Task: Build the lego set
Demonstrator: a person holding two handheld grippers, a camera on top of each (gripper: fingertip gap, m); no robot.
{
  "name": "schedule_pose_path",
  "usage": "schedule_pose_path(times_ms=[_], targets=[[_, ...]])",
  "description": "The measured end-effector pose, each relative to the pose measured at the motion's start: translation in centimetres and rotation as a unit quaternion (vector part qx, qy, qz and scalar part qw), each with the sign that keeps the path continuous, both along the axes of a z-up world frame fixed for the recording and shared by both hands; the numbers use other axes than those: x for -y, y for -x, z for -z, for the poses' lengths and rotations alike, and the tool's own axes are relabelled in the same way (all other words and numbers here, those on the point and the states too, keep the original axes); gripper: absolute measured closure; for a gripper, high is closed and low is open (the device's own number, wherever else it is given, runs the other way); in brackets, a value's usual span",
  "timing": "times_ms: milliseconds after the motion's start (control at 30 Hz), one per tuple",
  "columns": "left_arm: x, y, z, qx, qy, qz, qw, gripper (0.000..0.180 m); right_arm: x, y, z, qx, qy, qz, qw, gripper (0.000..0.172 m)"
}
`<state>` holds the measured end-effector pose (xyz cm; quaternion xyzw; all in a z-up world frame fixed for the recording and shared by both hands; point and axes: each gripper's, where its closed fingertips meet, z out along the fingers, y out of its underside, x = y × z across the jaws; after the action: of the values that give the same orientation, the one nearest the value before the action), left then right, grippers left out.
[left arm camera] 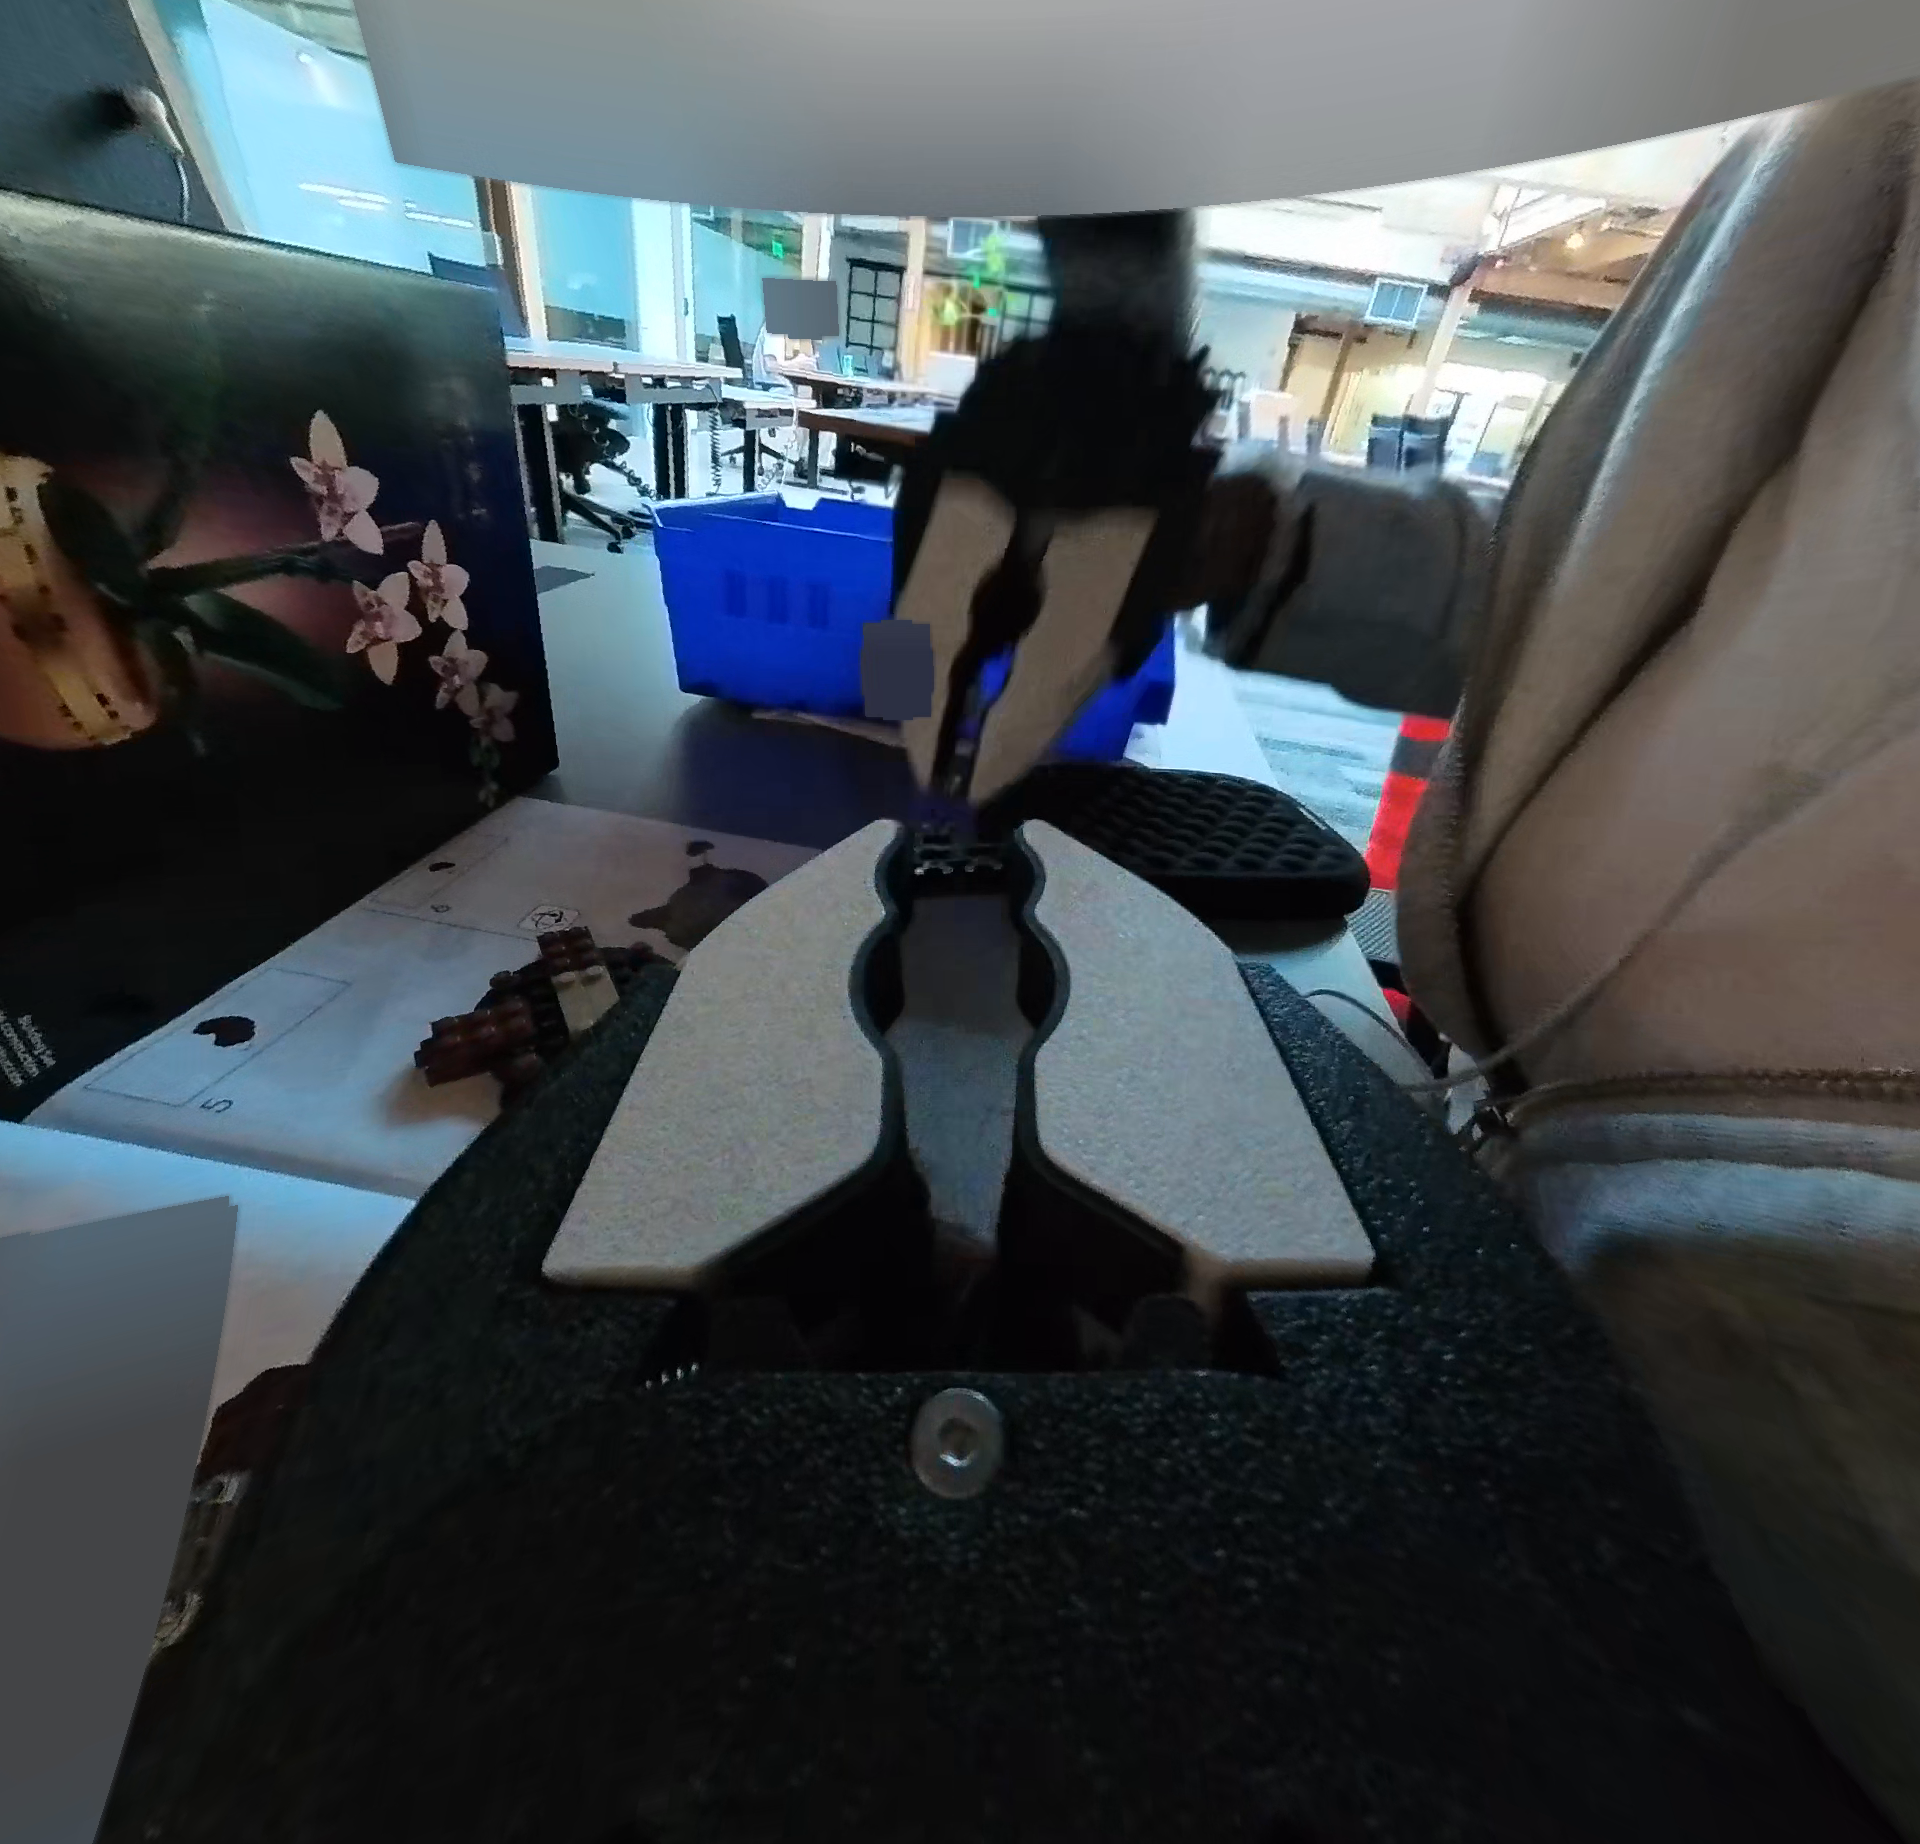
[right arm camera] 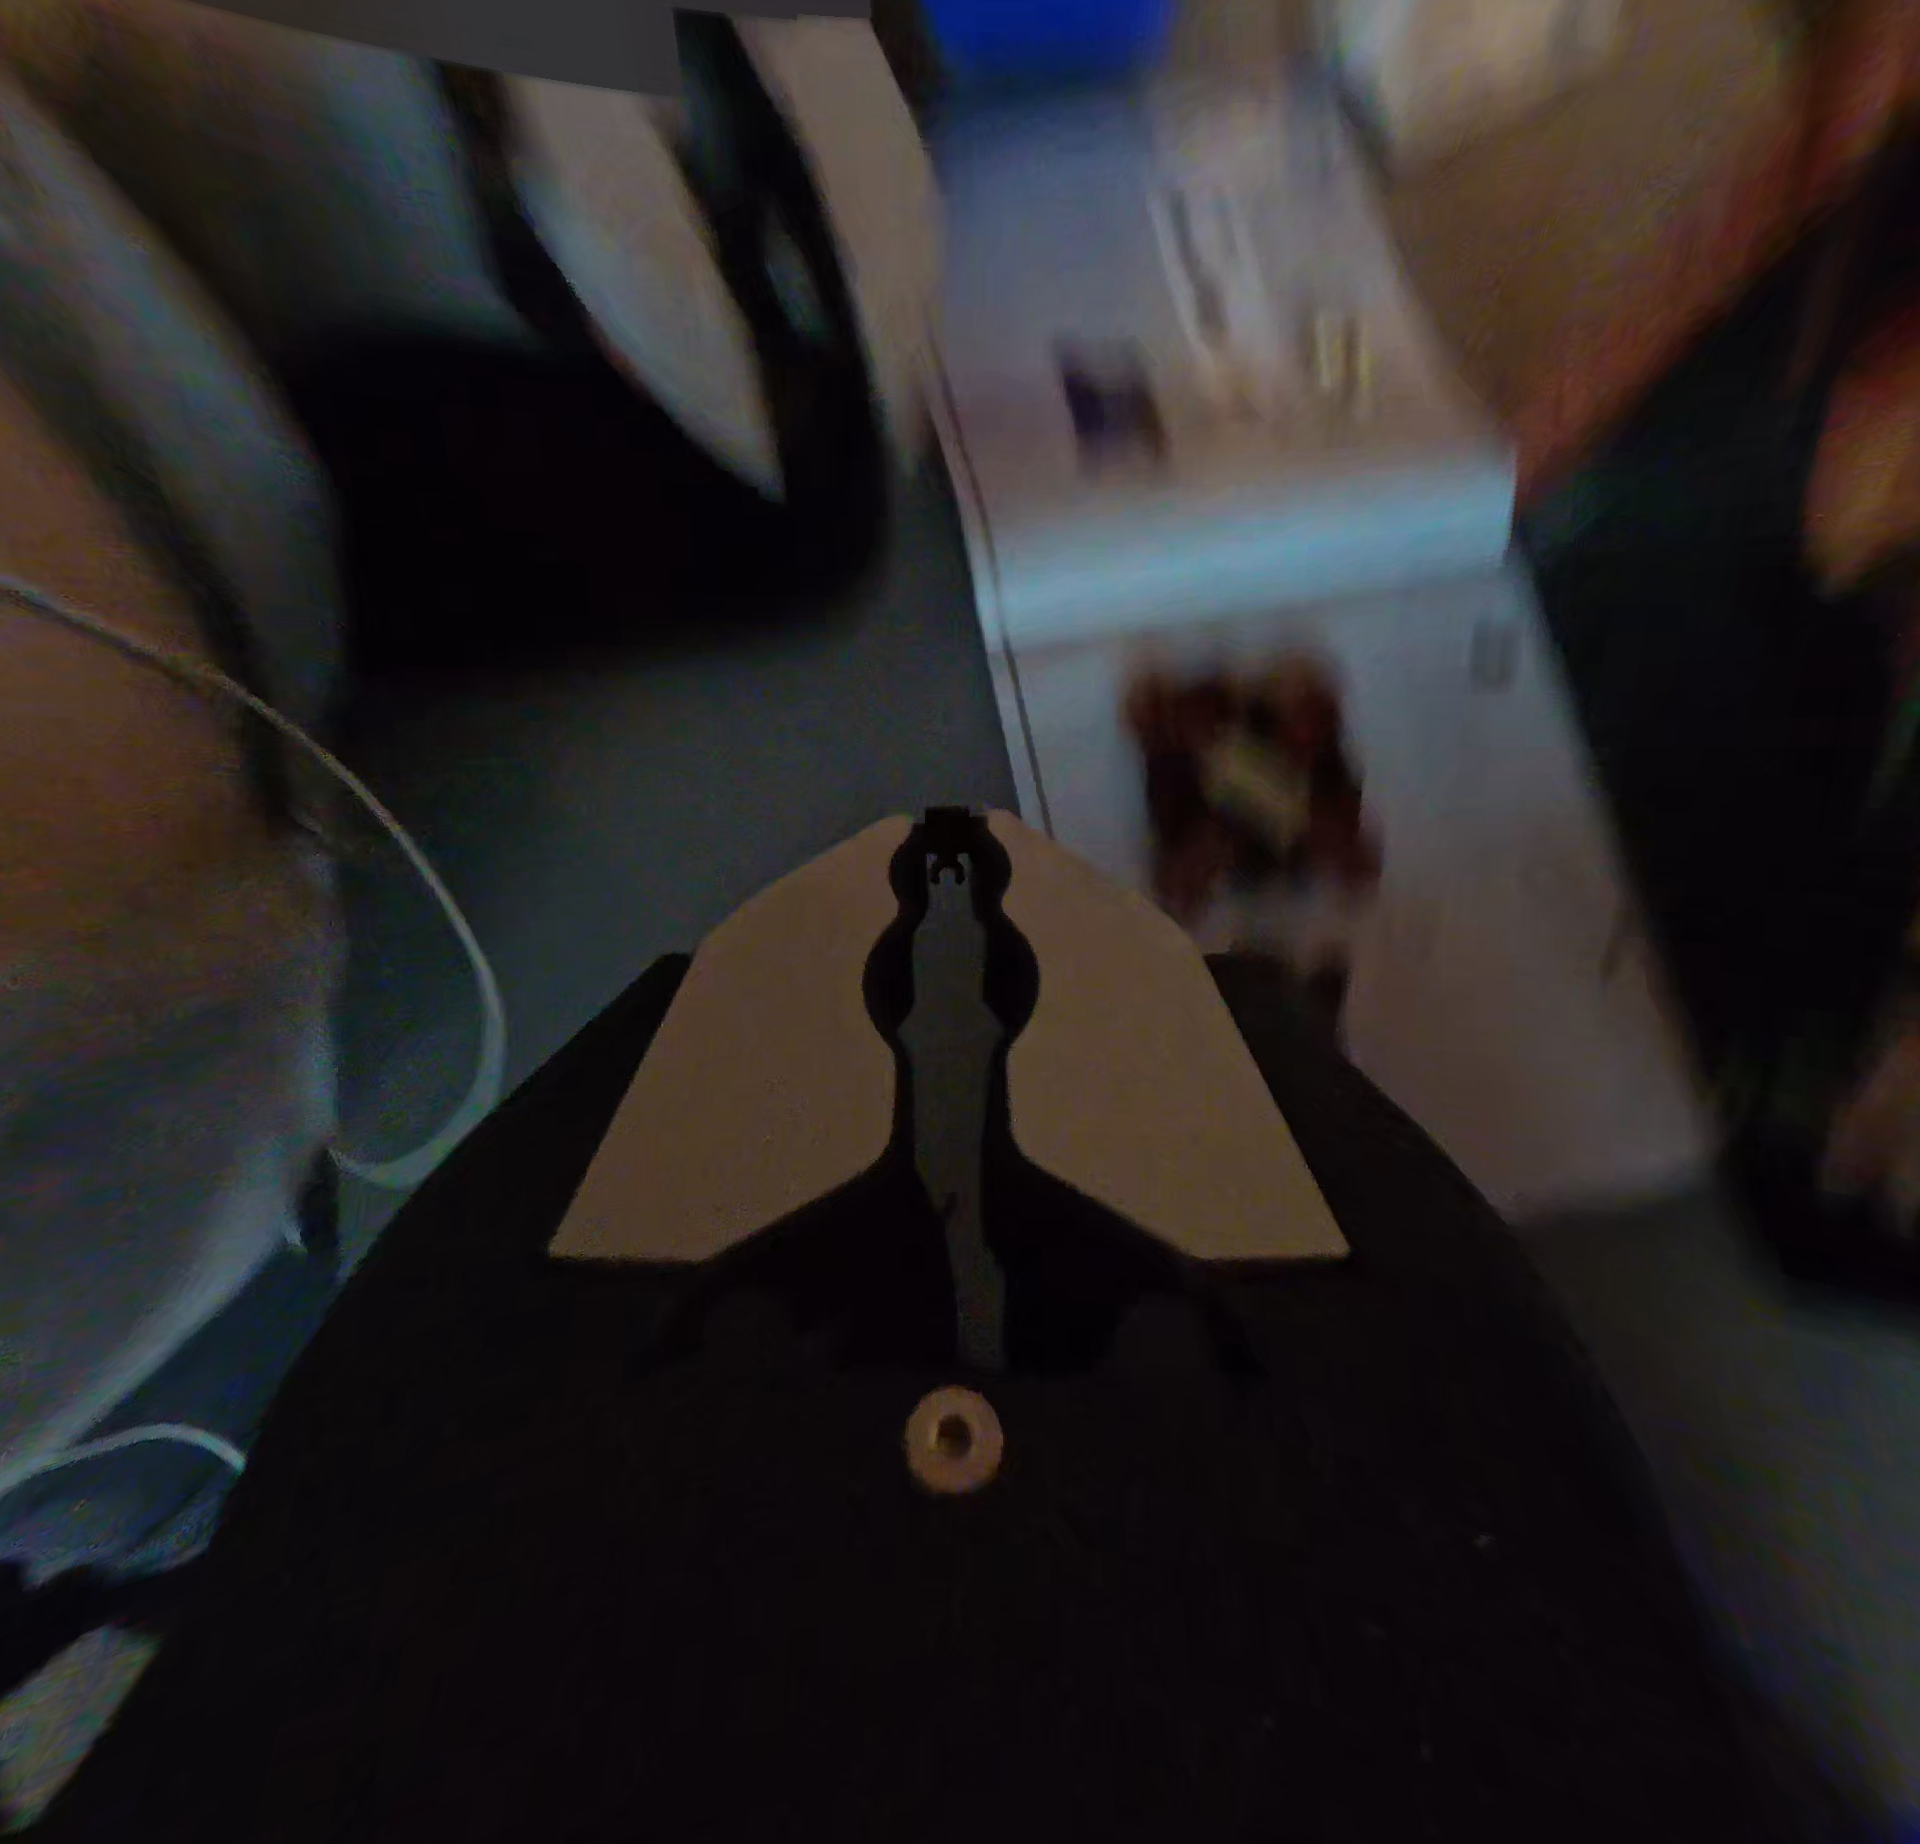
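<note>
In the left wrist view my left gripper is shut on a small black studded brick, held at its fingertips above the table. My right gripper comes down from above, its tips just over that brick. In the right wrist view my right gripper is nearly closed on a small black piece at its very tips. A brown and cream brick build lies on an open instruction booklet to the left. It shows blurred in the right wrist view.
A black box with an orchid picture stands at the left. A blue crate sits behind, and a black mesh pad lies right of the grippers. A person's beige hoodie fills the right side. The right wrist view is motion-blurred. The left gripper's tips are roughly 7 cm from the right gripper's.
</note>
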<state>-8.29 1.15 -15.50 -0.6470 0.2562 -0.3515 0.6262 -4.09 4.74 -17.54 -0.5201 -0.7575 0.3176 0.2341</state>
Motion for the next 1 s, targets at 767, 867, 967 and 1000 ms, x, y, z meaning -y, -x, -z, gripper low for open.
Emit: schedule_pose_path(times_ms=[767,867,967,1000], targets=[[1.2,0.2,-2.0,0.014,-0.094,-0.025,0.995,0.164,5.7,5.5,-3.9,0.071,-0.057,-0.149,0.985,0.166],[1.2,0.2,-2.1,0.017,-0.099,-0.026,0.995,0.164,5.8,5.5,-4.0,0.08,-0.062,-0.155,0.983,0.166],[1.3,0.3,-2.5,0.031,-0.106,-0.027,0.993,0.164,5.8,5.6,-4.4,0.087,-0.054,-0.159,0.982,0.165],[1.4,0.3,-2.7,0.036,-0.108,-0.026,0.993,0.164,5.9,5.6,-4.5,0.09,-0.051,-0.161,0.981,0.165]])
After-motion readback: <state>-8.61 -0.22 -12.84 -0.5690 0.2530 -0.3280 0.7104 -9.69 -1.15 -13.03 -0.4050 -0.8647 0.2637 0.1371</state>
